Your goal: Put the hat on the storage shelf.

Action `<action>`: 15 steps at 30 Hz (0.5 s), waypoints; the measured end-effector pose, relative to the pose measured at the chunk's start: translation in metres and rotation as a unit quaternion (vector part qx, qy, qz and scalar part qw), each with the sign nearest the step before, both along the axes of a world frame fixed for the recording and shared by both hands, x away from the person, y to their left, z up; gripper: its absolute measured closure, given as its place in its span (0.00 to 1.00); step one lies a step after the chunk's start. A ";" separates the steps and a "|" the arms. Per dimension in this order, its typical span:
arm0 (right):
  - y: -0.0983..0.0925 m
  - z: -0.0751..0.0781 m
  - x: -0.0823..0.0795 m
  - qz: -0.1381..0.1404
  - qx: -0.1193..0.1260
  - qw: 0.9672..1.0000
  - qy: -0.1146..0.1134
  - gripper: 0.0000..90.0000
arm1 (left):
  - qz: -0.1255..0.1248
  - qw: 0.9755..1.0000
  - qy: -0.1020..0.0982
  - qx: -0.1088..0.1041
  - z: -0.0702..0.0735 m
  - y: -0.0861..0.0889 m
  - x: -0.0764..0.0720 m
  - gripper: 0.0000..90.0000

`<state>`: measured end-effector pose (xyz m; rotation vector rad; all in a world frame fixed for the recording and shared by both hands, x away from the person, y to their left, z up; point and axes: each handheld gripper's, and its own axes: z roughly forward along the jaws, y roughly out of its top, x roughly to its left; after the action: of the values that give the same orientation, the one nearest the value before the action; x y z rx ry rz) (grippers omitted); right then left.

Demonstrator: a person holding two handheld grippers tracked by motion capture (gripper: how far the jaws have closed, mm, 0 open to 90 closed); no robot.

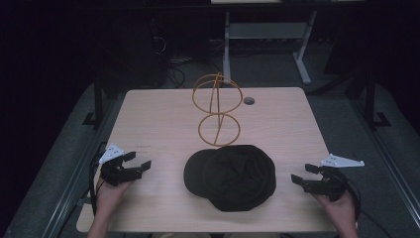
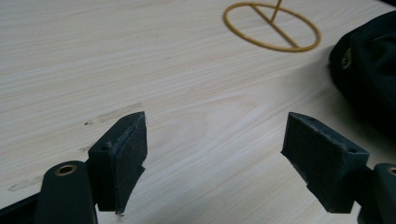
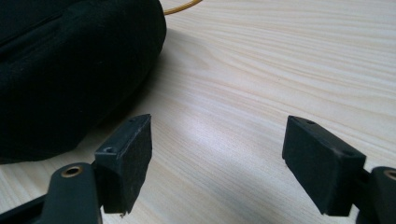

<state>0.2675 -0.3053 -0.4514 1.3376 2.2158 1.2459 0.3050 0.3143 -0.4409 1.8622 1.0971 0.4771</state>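
Cap (image 1: 230, 177): black, lying flat on the near middle of the surface (image 1: 148, 119), between the two claws, brim toward the left.
Left claw (image 1: 139, 164): near left edge of the surface, held in a hand (image 1: 110, 196), jaws spread wide and released, nothing between them, pointing right toward the cap.
Cap from left claw: to its right, apart from it, a stretch of bare wood between; in the left gripper view the cap's dark edge (image 2: 369, 70) at far right, beyond the right jaw, not touching.
Right claw (image 1: 303, 177): near right edge of the surface, held in a hand (image 1: 341, 210), jaws likewise spread and released, gripping nothing, pointing left toward the cap.
Cap from right claw: to its left, near but apart; in the right gripper view the cap (image 3: 70, 60) bulking at upper left, just past the left jaw, bare wood between the jaws.
Wire stand (image 1: 217, 106): yellow, upright, ring base on the surface just beyond the cap's far side, round frame above; base ring (image 2: 272, 26) seen far ahead of the left claw.
Surface: light wood, small round hole (image 1: 248, 100) near the far edge, right of the wire stand.
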 end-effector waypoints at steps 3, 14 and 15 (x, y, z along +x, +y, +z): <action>0.000 0.000 0.000 0.000 0.000 1.000 0.002 0.26 | 0.002 1.000 0.003 -0.002 0.000 -0.001 0.001 0.24; 0.003 0.002 -0.001 0.004 -0.006 1.000 -0.002 0.26 | -0.032 0.998 0.002 -0.054 0.022 -0.010 -0.007 0.24; 0.003 0.002 -0.001 0.004 -0.006 1.000 -0.002 0.26 | -0.037 0.998 -0.001 -0.057 0.026 -0.011 -0.009 0.24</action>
<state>0.2667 -0.3025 -0.4497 1.3220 2.2235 1.2355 0.2963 0.3029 -0.4153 1.7953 1.0280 0.3656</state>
